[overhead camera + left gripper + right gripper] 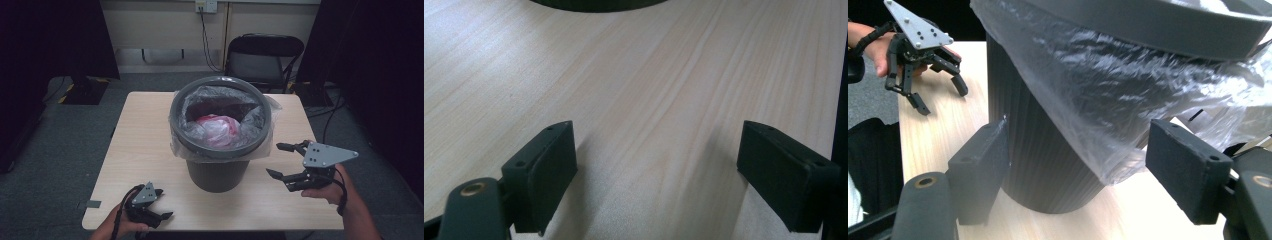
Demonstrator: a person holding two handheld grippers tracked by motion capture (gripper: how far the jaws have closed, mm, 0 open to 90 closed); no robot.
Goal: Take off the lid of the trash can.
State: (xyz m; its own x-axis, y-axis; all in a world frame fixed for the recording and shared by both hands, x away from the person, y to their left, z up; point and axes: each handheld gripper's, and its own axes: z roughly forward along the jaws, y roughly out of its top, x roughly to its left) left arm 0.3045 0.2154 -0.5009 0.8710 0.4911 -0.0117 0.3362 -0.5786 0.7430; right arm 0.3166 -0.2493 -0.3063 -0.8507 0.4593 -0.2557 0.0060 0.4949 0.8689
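Your right tongs (pixel 281 160) hung just off the right side of the grey bin (pixel 218 172), jaws spread wide and gripping nothing. In the right gripper view they faced the bin's ribbed wall (pixel 1048 160) and the loose edge of the clear liner bag (pixel 1108 95) that draped over the rim; the left pad (pixel 979 167) sat right against the wall, though contact was too close to call. The bin stood upright near the middle of the tabletop (pixel 145 145), with a pink bag (pixel 220 129) lying inside the liner. Your left tongs (pixel 162 204) rested low at the near left of the tabletop, well apart from the bin, released and empty, with bare wood between the jaws in the left gripper view.
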